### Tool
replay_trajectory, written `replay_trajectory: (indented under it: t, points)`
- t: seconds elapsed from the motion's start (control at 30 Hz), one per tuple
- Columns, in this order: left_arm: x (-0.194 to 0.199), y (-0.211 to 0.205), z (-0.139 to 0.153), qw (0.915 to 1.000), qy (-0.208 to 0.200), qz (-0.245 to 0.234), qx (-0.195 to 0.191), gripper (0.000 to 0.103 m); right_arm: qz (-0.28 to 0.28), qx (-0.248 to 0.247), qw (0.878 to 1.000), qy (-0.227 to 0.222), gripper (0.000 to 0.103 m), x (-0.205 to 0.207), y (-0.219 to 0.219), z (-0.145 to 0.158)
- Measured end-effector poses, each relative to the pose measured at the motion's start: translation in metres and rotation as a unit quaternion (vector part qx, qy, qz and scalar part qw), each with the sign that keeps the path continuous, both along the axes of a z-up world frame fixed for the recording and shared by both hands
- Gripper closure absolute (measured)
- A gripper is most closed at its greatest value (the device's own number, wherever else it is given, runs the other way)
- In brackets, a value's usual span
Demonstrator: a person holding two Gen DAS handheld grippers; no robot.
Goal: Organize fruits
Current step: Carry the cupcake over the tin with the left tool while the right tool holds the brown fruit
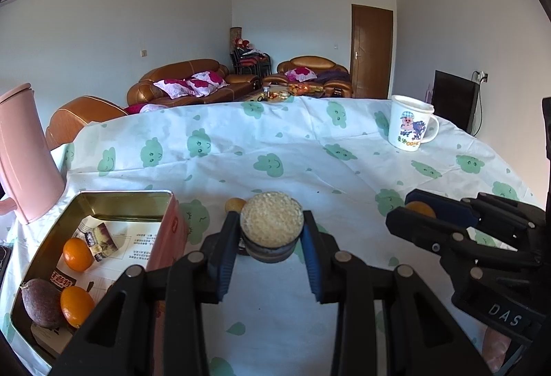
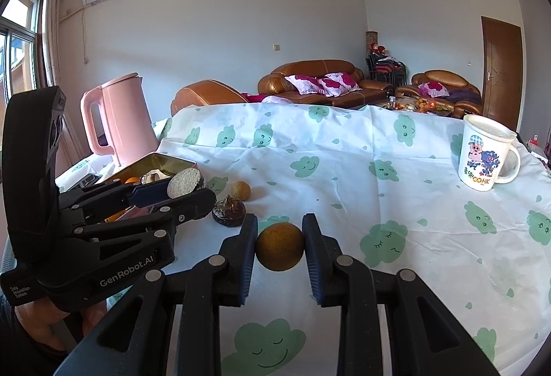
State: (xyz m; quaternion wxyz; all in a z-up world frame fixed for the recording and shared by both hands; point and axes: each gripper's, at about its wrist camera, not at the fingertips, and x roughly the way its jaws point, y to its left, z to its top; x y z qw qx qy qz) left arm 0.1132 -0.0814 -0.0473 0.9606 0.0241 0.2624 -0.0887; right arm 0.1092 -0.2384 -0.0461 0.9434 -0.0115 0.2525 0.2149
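My left gripper (image 1: 272, 231) is shut on a cut fruit half (image 1: 271, 219) with a pale grainy face, held above the cloth; it also shows in the right wrist view (image 2: 184, 182). A dark fruit piece (image 2: 229, 211) lies on the cloth just under it. My right gripper (image 2: 279, 246) is shut on a brownish-orange round fruit (image 2: 279, 246), seen from the left wrist view as an orange patch (image 1: 420, 207) between the fingers. A small yellow-brown fruit (image 2: 240, 190) lies loose on the cloth. An open gold tin (image 1: 120, 200) at left holds two oranges (image 1: 78, 254) and a dark purple fruit (image 1: 41, 302).
A pink kettle (image 1: 24, 155) stands behind the tin at the far left. A white cartoon mug (image 2: 484, 153) stands at the far right of the table. The table wears a white cloth with green clouds (image 2: 344, 169). Sofas lie beyond its far edge.
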Motion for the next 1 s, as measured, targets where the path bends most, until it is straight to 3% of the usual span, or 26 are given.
replay_trajectory:
  t: [0.37,0.5,0.7,1.0]
  points:
    - [-0.016,-0.001,0.008,0.9987,-0.047,0.019,0.011,0.066,0.003,-0.009,1.000,-0.027,0.074,-0.009,0.004,0.003]
    - [-0.019,0.001,0.011,0.9987,-0.045,0.018,0.013,0.066,0.011,-0.030,0.999,-0.031,0.074,-0.011,0.014,0.003]
    - [-0.027,0.025,0.027,0.9978,-0.056,0.035,0.004,0.066,0.035,-0.027,0.999,-0.028,0.074,-0.008,0.035,0.009]
    - [-0.027,0.076,0.029,0.9953,-0.040,0.088,-0.001,0.066,0.083,-0.022,0.996,-0.031,0.074,-0.005,0.075,0.025]
